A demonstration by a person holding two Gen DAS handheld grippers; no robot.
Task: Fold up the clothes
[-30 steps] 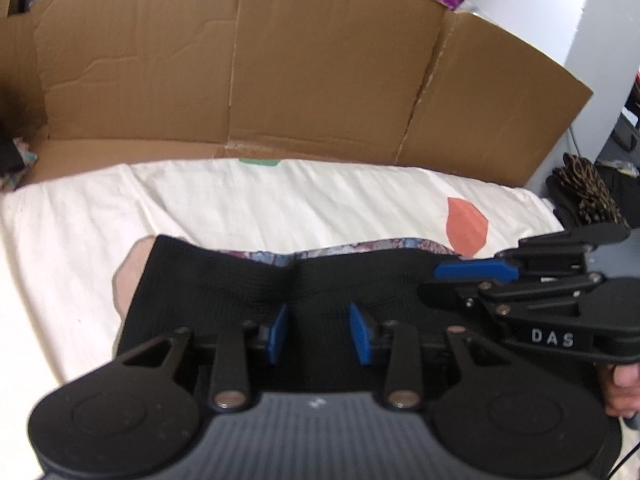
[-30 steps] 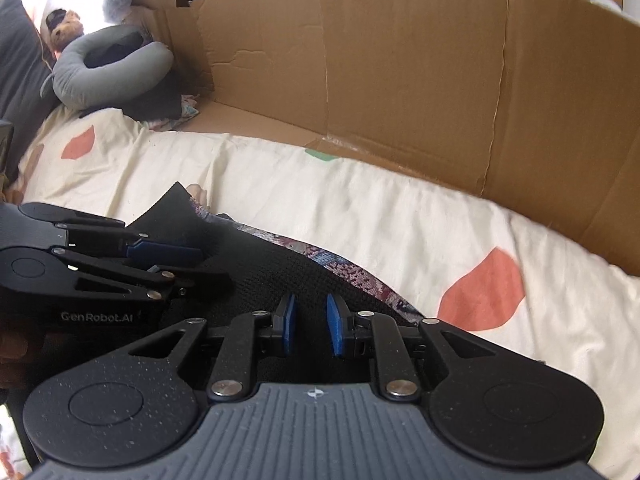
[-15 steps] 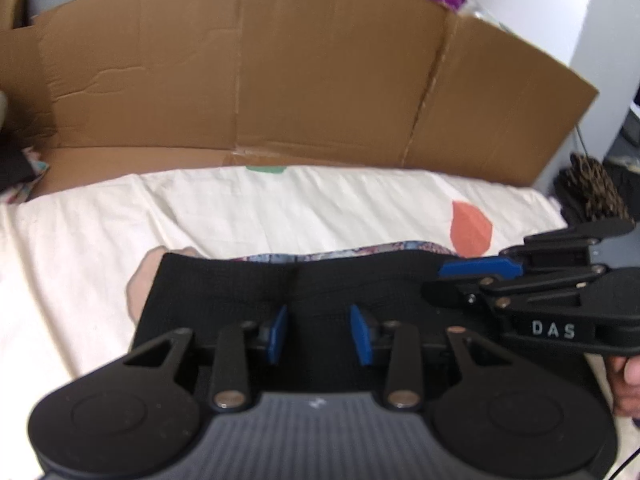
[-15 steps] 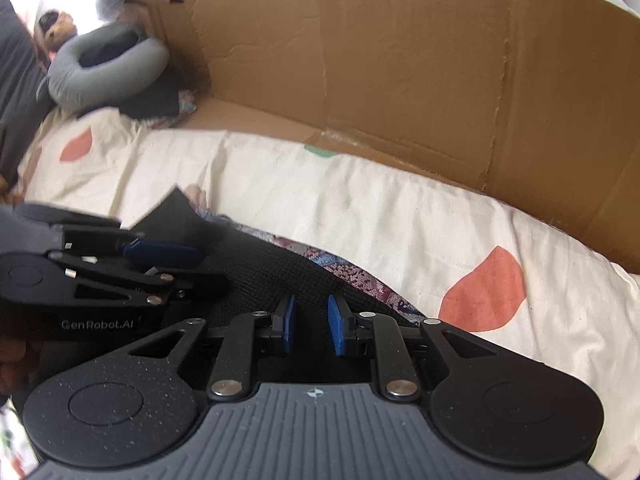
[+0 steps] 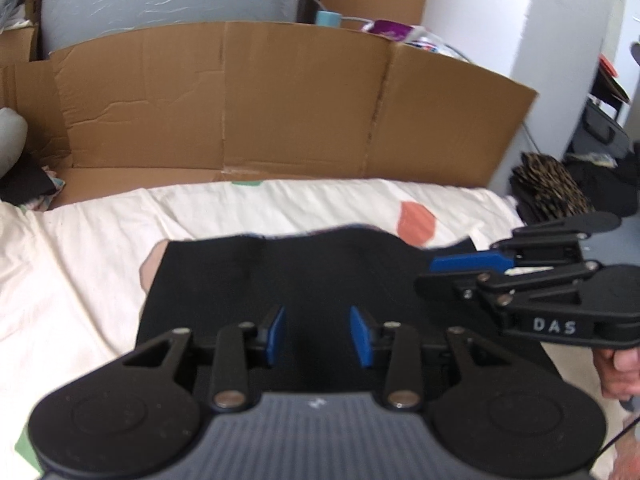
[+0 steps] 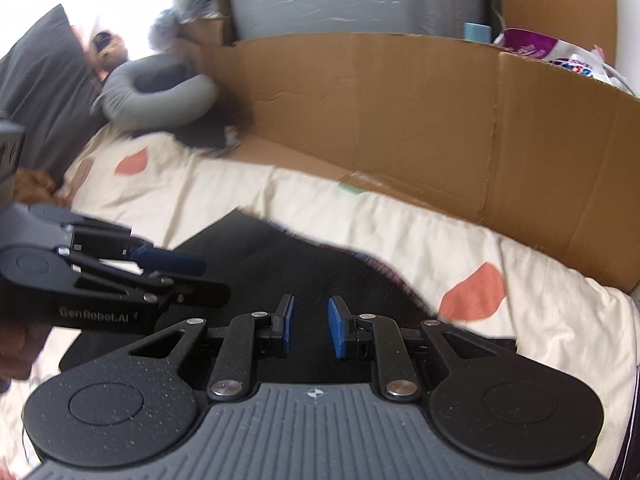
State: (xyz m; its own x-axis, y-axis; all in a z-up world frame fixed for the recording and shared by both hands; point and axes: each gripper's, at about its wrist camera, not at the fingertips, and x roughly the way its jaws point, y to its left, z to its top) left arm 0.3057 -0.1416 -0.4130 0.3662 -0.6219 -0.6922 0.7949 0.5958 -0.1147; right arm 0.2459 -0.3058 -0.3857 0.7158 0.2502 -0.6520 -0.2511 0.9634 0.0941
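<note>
garment: a black knit garment [image 5: 320, 276] hangs between the two claws, just above a cream bedsheet [image 5: 80, 264] on the bed; a patterned lining or second layer shows along its far edge in the right wrist view.
left claw [image 5: 318, 336]: blue pads stand partly spread with black fabric filling the gap between them. The near hem is hidden under the claw body, so whether the pads truly pinch it cannot be told from either view.
right claw [image 6: 310, 326]: pads stand closer together than the left pair, black fabric lying between them; contact itself is again hidden, so the grip cannot be confirmed. In the left wrist view this claw sits at the garment's right corner, a person's hand [image 5: 620, 368] behind it.
step (judged): likely lifting the near edge to carry it toward the far edge for a fold.
risk 1: if either pinch is shallow, the hem may slip out mid-carry and the fold collapses on that side.
risk 2: uneven height or pace between the claws would skew the fold line; the far edge already looks wavy.
risk 3: the slack middle may sag and bunch beneath the top layer, leaving a lump.
risk 4: the cardboard wall [image 5: 280, 104] stands close behind the bed; an overlong reach could strike it.
writing, right claw body: "DAS", white letters, left wrist view.
writing, left claw body: "GenRobot.AI", faint and blurred, right wrist view.
other print: a purple package [image 6: 532, 46] behind the cardboard carries lettering too blurred to read.
</note>
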